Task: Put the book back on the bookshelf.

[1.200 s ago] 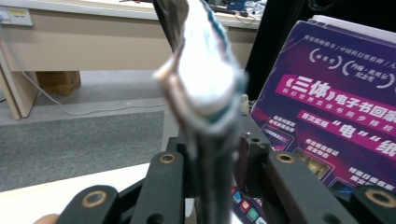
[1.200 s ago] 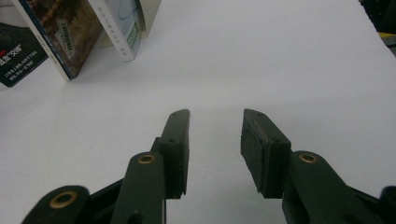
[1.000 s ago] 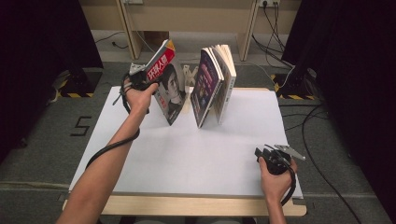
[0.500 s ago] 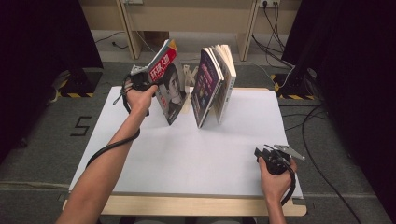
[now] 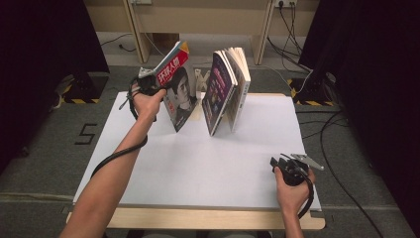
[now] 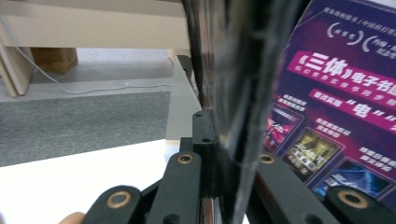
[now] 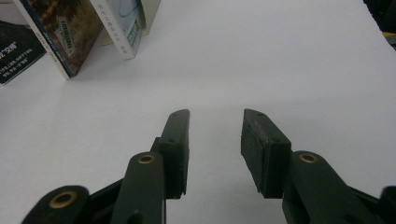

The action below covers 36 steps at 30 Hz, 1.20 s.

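In the high view, the left gripper (image 5: pixel 148 84) is in the upper left part of the frame, at the left edge of a magazine (image 5: pixel 177 89) with a red title band and a face on its cover. The magazine stands on its lower edge on the white table (image 5: pixel 198 163) and leans to the right, so its long axis goes from the lower right up to the upper left of the frame. In the left gripper view, the two black jaws have just been closing and now they press on the dark edge of the magazine (image 6: pixel 224 93), which stands between them and rises straight up from the bottom middle of the frame. To the right of it in this view is the purple cover of a neighbouring book (image 6: pixel 336 102). In the high view this group of books (image 5: pixel 228 87) stands just beside the magazine, a little apart, near the top middle. The right gripper (image 5: pixel 292 166) rests low on the table at the lower right, well apart from all the reading material; in the right gripper view its jaws are apart with nothing between them, and book corners (image 7: pixel 70 37) show in the upper left. I judge that the left hand is the nearer one, so it will lift the magazine along its leaning axis.
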Available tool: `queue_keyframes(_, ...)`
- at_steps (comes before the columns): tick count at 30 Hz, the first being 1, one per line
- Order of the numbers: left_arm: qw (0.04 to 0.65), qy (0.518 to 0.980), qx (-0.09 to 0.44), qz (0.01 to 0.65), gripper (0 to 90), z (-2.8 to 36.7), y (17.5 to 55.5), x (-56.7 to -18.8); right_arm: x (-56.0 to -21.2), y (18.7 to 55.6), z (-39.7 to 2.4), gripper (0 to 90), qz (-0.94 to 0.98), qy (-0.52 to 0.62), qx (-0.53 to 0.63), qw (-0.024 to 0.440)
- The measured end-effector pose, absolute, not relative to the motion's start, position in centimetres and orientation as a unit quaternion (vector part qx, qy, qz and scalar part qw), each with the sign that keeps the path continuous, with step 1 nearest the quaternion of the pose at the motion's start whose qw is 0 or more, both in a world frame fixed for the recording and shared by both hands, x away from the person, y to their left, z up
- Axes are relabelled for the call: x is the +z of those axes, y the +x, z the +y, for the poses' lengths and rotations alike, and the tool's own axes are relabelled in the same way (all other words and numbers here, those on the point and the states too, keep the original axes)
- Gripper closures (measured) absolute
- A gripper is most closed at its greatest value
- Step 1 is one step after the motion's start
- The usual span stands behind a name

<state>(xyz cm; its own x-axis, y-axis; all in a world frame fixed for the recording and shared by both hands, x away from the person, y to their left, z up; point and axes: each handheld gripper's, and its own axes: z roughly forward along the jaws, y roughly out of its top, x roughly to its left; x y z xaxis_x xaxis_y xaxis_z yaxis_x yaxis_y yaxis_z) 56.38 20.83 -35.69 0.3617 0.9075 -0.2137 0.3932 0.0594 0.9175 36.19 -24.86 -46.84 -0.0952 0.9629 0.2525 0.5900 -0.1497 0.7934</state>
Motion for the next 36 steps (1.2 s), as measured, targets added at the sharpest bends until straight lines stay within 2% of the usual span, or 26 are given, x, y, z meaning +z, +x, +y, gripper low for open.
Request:
queue_keyframes(9,0.518,0.643,0.24,0.511,82.0,20.9,56.4,-35.9,-46.9,36.2,-24.7,62.4,0.612,0.634,0.416,0.225)
queue_keyframes(19,0.517,0.639,0.231,0.52,72.5,21.1,55.8,-37.0,-46.8,36.2,-24.8,62.2,0.611,0.635,0.416,0.225)
queue_keyframes(36,0.525,0.634,0.23,0.519,57.0,21.3,54.6,-36.3,-46.9,36.2,-24.6,62.1,0.615,0.631,0.416,0.225)
